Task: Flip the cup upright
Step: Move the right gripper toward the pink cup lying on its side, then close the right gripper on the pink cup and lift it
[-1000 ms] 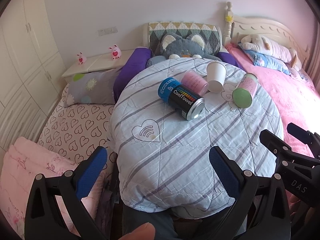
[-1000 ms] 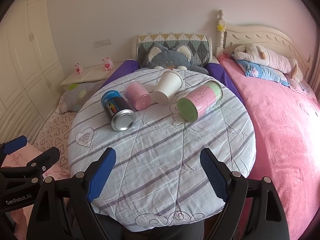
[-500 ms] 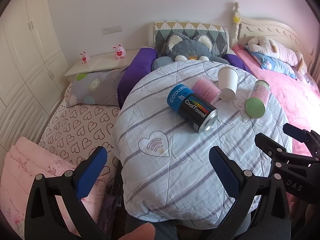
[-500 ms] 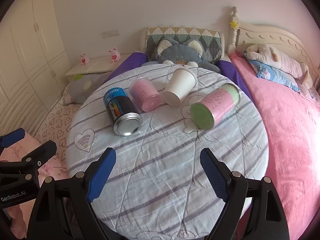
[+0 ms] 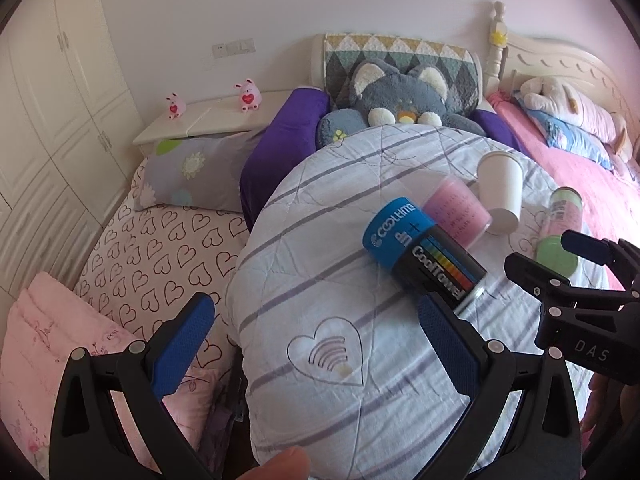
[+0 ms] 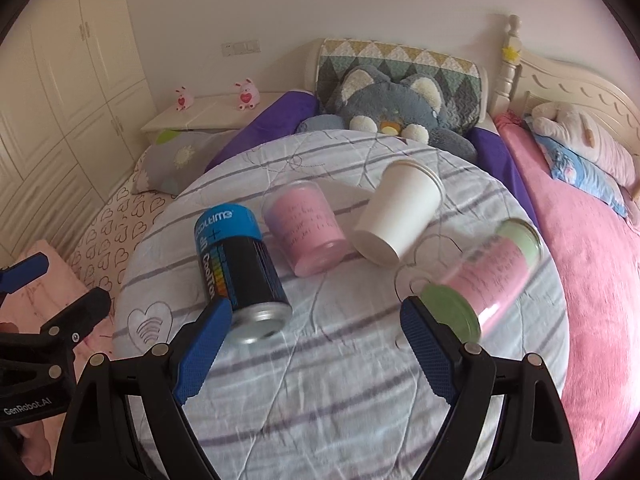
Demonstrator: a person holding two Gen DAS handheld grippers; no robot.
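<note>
A: Four containers lie on their sides on the round counter (image 6: 320, 400), under its striped quilted cover. Entry: white paper cup (image 6: 400, 216), centre-right of the right wrist frame, rim pointing to the upper right, closed base toward the lens. Just left of it, a pink clear cup (image 6: 308, 232); whether the two touch, cannot tell. Lower left, a black-and-blue CoolTowel can (image 6: 240, 268). Lower right, a pink jar with green lid (image 6: 480, 288), blurred.

B: Tool states?

A: Right tool (image 6: 316, 336) spread wide, nothing between the blue pads, low centre of its frame, short of the row of containers. Left tool (image 5: 316, 336) likewise spread and empty; in its view the can sits just above its right-hand pad and the paper cup (image 5: 500, 192) is at upper right.

B: Step in hand?

A: Judged as approach only. No cup gripped, none upright.

B: Next move?

A: Probably the right tool advances to the paper cup, which is closest to its line. It needs the pads either side of the cup wall at mid-height, a light squeeze because thin paper will dent, then a lift and a turn until the rim faces up. Risk: the soft cover may let the cup roll away, or nudge the pink clear cup beside it.
</note>
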